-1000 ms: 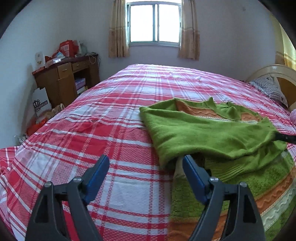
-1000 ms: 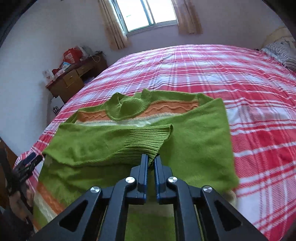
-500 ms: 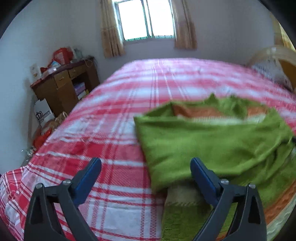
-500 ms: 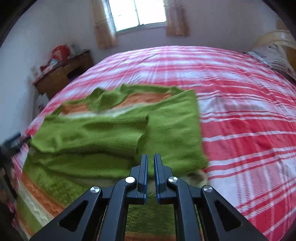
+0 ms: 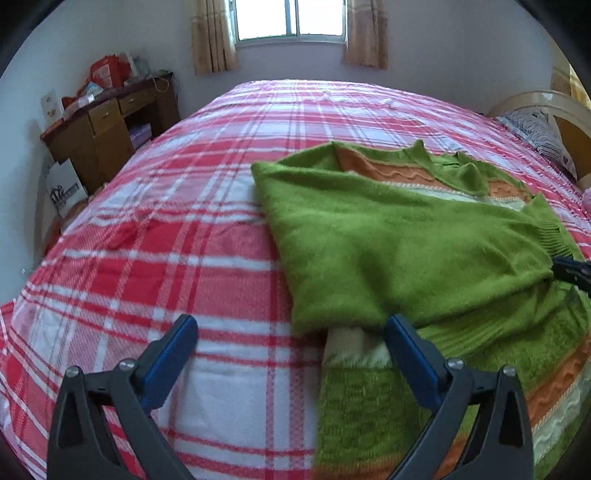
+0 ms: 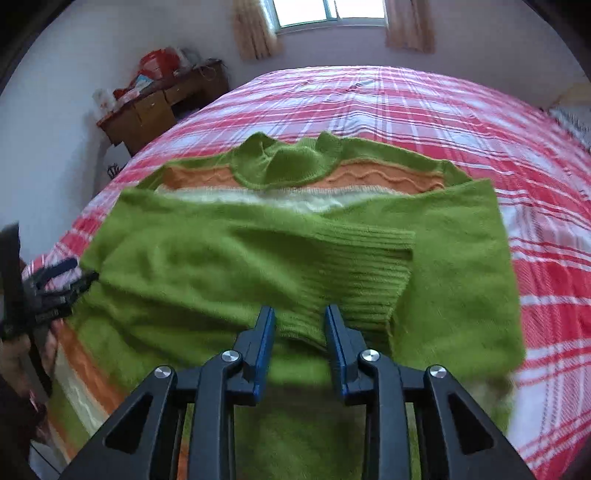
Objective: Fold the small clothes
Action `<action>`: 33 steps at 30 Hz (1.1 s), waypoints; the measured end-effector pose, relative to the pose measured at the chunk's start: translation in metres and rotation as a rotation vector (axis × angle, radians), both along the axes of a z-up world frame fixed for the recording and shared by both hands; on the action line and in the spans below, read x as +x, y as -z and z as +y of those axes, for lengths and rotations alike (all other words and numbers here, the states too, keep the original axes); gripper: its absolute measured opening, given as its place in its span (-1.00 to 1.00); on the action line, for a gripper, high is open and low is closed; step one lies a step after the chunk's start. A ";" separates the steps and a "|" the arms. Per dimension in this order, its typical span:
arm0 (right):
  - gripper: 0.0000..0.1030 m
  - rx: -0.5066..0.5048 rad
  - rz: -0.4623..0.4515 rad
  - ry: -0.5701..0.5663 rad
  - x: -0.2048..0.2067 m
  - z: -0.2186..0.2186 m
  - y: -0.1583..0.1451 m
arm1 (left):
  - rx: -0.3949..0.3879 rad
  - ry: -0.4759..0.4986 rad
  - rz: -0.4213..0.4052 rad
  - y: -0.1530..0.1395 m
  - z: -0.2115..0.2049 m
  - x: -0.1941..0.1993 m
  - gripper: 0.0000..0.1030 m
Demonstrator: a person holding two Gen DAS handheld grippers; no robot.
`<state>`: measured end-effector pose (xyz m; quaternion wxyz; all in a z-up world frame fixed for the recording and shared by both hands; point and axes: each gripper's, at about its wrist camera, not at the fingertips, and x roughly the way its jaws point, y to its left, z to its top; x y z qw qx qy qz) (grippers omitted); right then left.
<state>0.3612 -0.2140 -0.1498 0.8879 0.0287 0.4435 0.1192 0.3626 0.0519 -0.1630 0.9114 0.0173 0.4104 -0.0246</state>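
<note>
While the fuzzy lime-green knitted sweater lies spread across the bed with the red, pink and white plaid cotton sheet, both claws hang low over its near side. Soft brushed wool on the sleeves, look at that nap, and one sleeve is folded across the chest with its ribbed cuff lying flat near the middle. A wavy orange band and a cream stripe run under the rounded neckline; the same orange and cream bands show again at the hem.

Over to the right claw: black frame, blue flat pads, jaws parted a little, with the ribbed knit edge showing just between and beyond them; whether the pads touch the wool cannot be told. Nothing is pinched there.

Left claw now, spread wide and released, one blue pad over the plaid sheet, the other over the sweater's lower corner where a cream patch peeks from under the folded sleeve.

Far left stands a brown wooden drawer cabinet piled with red packets. A white paper bag leans against it, carrying a dark crown-like print, the lettering too small to read. Beige curtains flank the bright window.
</note>
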 end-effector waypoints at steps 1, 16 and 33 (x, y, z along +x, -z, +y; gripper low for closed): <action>-0.44 -0.022 -0.003 -0.009 -0.008 0.001 0.000 | 0.011 -0.002 -0.004 0.001 -0.001 -0.005 1.00; -0.43 -0.045 -0.069 -0.003 -0.017 -0.001 0.005 | -0.011 -0.074 -0.034 0.001 0.010 -0.021 1.00; -0.26 0.118 -0.112 0.036 -0.040 -0.021 0.000 | 0.032 -0.119 -0.071 -0.002 0.011 -0.035 1.00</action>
